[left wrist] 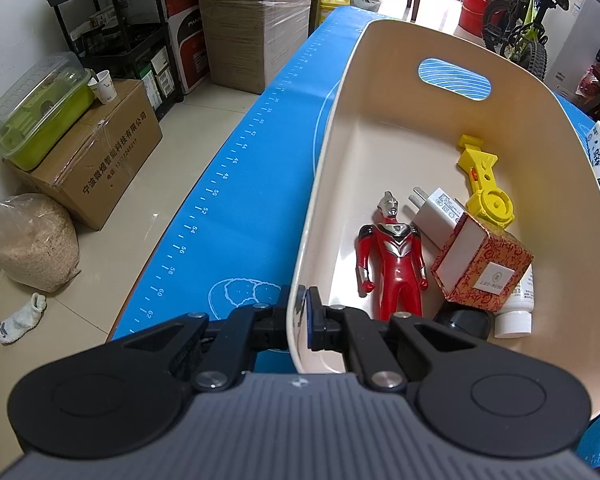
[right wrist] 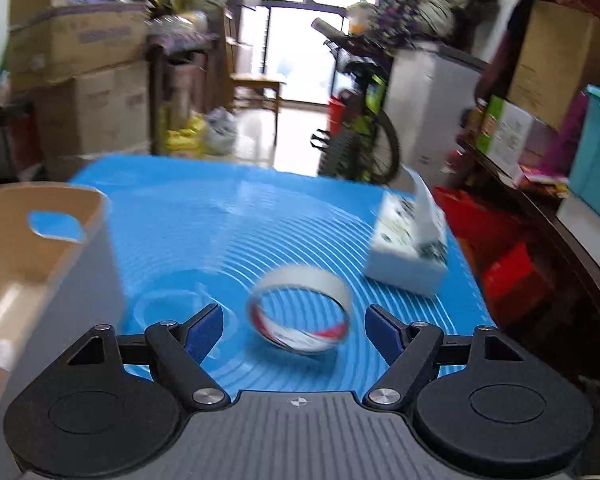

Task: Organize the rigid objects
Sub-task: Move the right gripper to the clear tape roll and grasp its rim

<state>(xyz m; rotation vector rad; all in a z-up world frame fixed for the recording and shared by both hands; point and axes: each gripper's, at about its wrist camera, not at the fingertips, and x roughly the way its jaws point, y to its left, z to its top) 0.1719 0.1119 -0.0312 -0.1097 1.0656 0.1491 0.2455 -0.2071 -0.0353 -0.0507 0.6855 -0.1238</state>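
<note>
Left gripper (left wrist: 299, 307) pinches the cream plastic bin's (left wrist: 342, 92) rim; only the right view shows the spread right gripper (right wrist: 294, 330) flanking a white tape ring (right wrist: 300, 310).

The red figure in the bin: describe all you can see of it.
The red figure is a glossy hard-plastic hero toy with a silver head, silver chest markings and black shoulders. It lies face up on the floor of the cream bin, head toward the handle cutout, beside a white charger. The left gripper pinches the bin's near rim.
</note>
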